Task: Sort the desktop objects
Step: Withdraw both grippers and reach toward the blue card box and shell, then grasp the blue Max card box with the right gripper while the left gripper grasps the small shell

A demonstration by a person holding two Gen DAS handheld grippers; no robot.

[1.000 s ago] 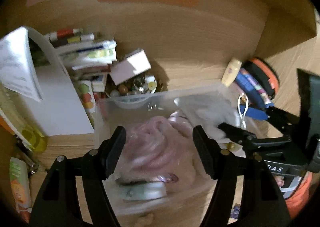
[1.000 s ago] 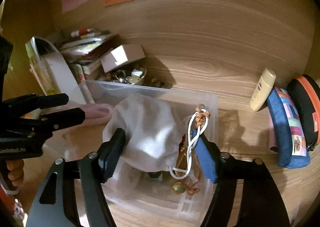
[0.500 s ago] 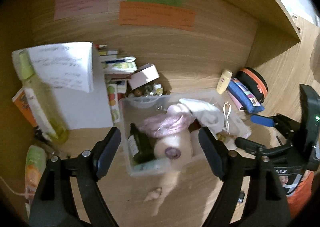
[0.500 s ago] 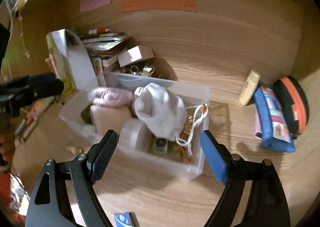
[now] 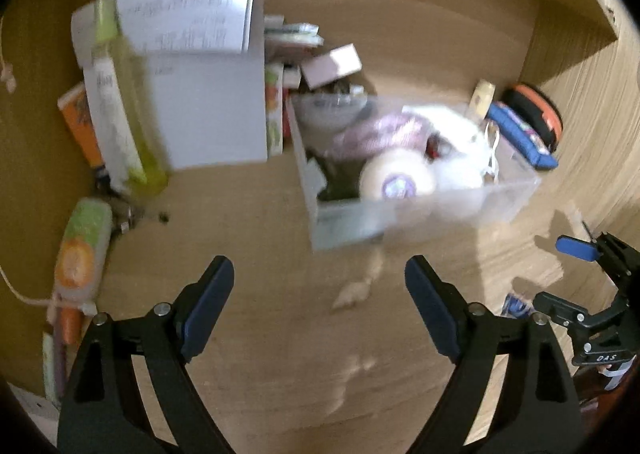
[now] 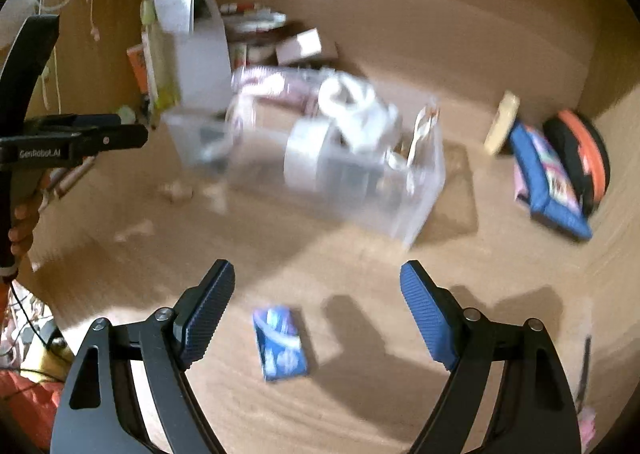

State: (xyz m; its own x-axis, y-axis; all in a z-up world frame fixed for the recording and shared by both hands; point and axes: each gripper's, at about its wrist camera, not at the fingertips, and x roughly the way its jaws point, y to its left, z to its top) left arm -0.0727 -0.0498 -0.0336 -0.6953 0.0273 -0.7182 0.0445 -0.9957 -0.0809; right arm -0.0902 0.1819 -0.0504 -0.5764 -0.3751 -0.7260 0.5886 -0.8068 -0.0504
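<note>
From the left wrist, motion blur smears nearly everything, so the small pale scraps (image 5: 352,294) on the wooden desk (image 5: 260,394) cannot be identified, and the print on the white paper pad (image 5: 192,54) at far left is unreadable. The left gripper (image 5: 320,294) has its jaws opening, nothing between them but bare desk. A yellow-green bottle (image 5: 128,110) stands in front of the pad; a green-and-orange tube (image 5: 82,250) lies at the left edge. The clear plastic bin (image 5: 408,210) sits far right of centre, holding a white roll (image 5: 396,180), a pinkish bundle (image 5: 380,132) and a white cloth bag (image 5: 460,158). Beyond it lie a blue pouch (image 5: 520,134) and an orange-rimmed black case (image 5: 536,114). The right gripper (image 5: 576,274) enters, partly cut off, at the right edge.

From the right wrist, the blur is as heavy, and the bin (image 6: 360,190) is streaked, its smaller contents unclear. The right gripper (image 6: 316,306) is spread wide and empty. Near, between its fingers, a blue packet (image 6: 280,342) lies flat on the desk. The left gripper (image 6: 92,134) shows side-on at the left. The pouch (image 6: 548,182) and case (image 6: 580,154) lean together at far right, a cream bottle (image 6: 502,122) just beside them.
</note>
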